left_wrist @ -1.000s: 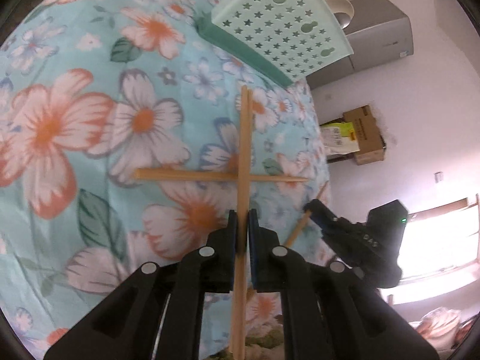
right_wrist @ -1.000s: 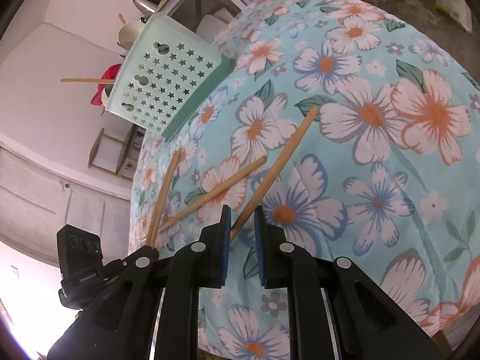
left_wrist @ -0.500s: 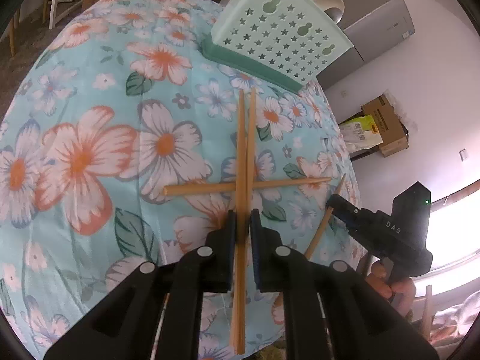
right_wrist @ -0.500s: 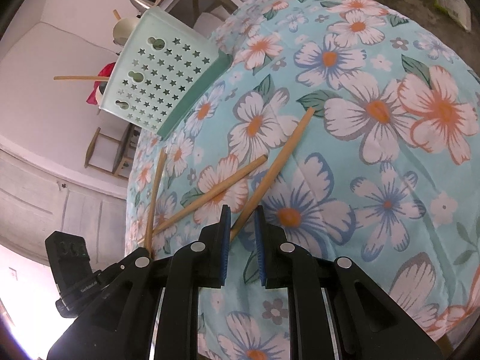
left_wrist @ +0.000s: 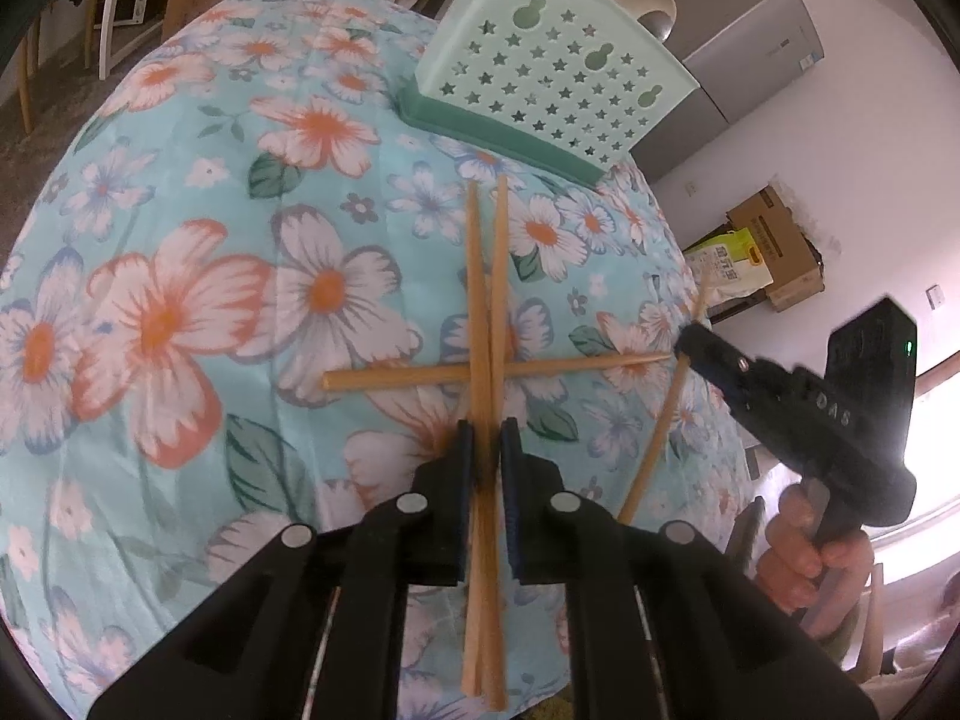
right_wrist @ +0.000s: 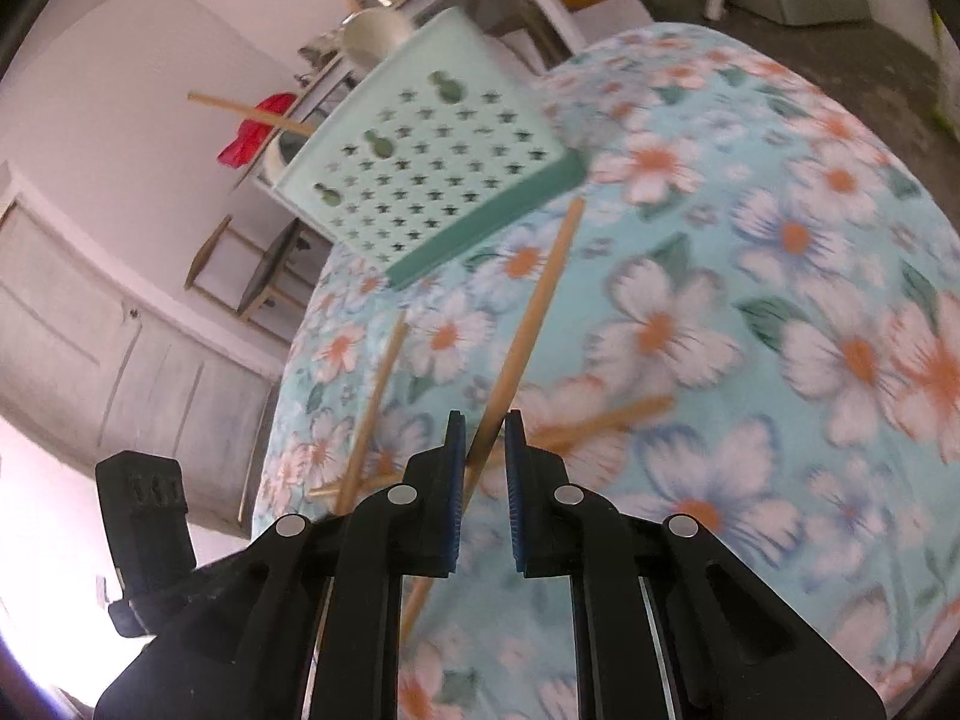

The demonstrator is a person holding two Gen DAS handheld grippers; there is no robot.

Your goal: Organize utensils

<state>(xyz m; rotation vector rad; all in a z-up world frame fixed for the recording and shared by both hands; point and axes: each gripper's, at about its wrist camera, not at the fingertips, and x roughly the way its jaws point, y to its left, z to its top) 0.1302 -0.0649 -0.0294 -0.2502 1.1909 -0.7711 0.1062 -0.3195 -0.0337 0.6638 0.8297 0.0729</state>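
Both our grippers pinch wooden chopsticks above a flowered tablecloth (left_wrist: 180, 312).

Our left gripper (left_wrist: 486, 438) presses its fingers together on a pair of chopsticks (left_wrist: 489, 276) that points ahead toward the mint utensil holder (left_wrist: 558, 78); a loose chopstick (left_wrist: 408, 375) lies crosswise under them, just beyond the fingertips. Our right gripper (right_wrist: 483, 438) is closing on a single chopstick (right_wrist: 534, 312), which also points toward the holder.
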